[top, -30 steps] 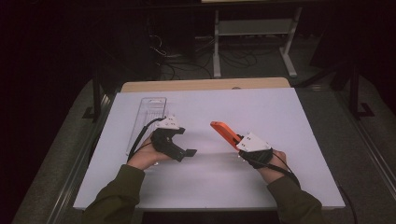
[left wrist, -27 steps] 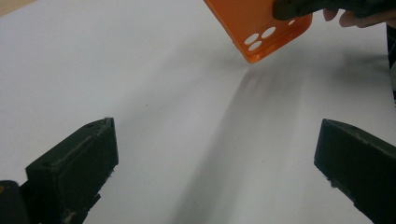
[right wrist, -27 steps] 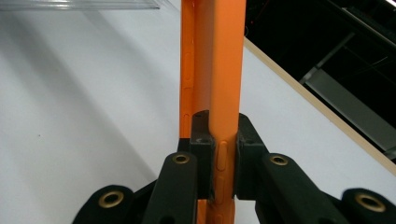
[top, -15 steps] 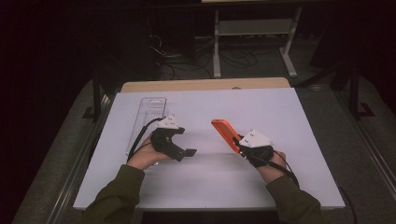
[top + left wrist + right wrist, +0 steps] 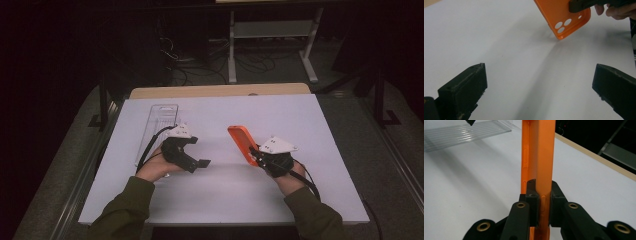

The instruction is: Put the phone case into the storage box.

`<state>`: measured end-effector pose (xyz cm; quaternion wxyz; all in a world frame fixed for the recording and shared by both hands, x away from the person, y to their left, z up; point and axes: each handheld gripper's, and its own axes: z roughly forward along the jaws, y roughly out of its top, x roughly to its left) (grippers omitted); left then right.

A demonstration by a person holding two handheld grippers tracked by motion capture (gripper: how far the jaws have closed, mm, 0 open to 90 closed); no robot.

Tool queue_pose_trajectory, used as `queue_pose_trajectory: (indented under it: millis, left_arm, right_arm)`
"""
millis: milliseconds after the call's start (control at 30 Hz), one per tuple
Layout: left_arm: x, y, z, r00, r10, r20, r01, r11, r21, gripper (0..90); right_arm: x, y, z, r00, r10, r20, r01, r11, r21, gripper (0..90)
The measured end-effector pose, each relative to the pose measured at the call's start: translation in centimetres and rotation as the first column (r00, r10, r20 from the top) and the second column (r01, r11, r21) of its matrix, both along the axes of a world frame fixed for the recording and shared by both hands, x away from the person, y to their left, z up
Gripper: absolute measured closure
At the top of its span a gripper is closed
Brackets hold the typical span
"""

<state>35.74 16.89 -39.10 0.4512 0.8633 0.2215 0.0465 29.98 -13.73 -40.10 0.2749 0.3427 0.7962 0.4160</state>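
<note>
An orange phone case (image 5: 241, 141) is held up off the white table sheet (image 5: 225, 200), right of centre. My right gripper (image 5: 256, 154) is shut on its near end. In the right gripper view the case (image 5: 541, 157) stands edge-on, pinched between the two black pads (image 5: 532, 195). My left gripper (image 5: 199, 163) rests on the sheet to the left, a hand's width from the case, and is open. Its jaws stand wide apart in the left gripper view (image 5: 540, 83) with bare sheet between them. The case's camera holes (image 5: 562, 25) show beyond, under the right gripper's jaw.
A clear plastic tray (image 5: 159, 122) lies lengthwise behind the left hand, and its ribbed surface (image 5: 461, 133) shows in the right gripper view. A wooden strip (image 5: 220, 91) edges the back of the table. Dark floor and a metal rack lie beyond.
The orange case has turned slightly in the right gripper and shows more of its broad face. Both hands have stayed in place.
</note>
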Motion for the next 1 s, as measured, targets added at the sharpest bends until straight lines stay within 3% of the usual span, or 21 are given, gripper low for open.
queue_pose_trajectory:
  millis: [200, 233, 333, 500, 733, 933, 1000]
  left_arm:
    - [0.0, 0.0, 0.0, 1.0, 0.002, 0.0, -0.002, 1.0, 0.0, 0.0]
    - [0.0, 0.0, 0.0, 1.0, 0.003, 0.0, -0.003, 1.0, -0.001, 0.0]
    - [0.1, 0.1, 0.1, 1.0, 0.003, 0.0, -0.003, 1.0, -0.007, 0.0]
    - [0.1, 0.1, 0.3, 0.9992, 0.038, -0.013, -0.038, 0.9988, -0.03, 0.0]
    - [0.2, -0.5, 0.7, 0.9949, 0.087, -0.051, -0.09, 0.994, -0.061, 0.0]
    - [0.1, -1.2, 1.3, 0.994, 0.083, -0.071, -0.091, 0.9896, -0.111, 0.0]
    - [0.1, -1.3, 1.4, 0.9941, 0.084, -0.069, -0.091, 0.9899, -0.109, 0.0]
  right_arm:
    - [0.1, -0.2, 0.0, 0.9993, -0.01, -0.036, 0.013, 0.997, 0.073, 79.7]
    - [0.3, -0.3, 0.0, 0.9997, -0.009, -0.022, 0.011, 0.997, 0.072, 79.7]
    - [0.3, -0.3, 0.0, 0.9986, -0.02, -0.048, 0.024, 0.996, 0.083, 79.7]
    - [0.5, -0.8, 0.0, 0.9969, -0.027, -0.075, 0.037, 0.989, 0.141, 79.7]
    - [0.5, -0.8, 0.0, 0.9968, -0.039, -0.069, 0.048, 0.99, 0.136, 79.7]
    - [0.4, -0.5, 0.1, 0.9973, -0.041, -0.061, 0.049, 0.989, 0.138, 79.7]
    - [0.3, -0.4, 0.1, 0.9977, -0.04, -0.055, 0.047, 0.989, 0.137, 79.7]
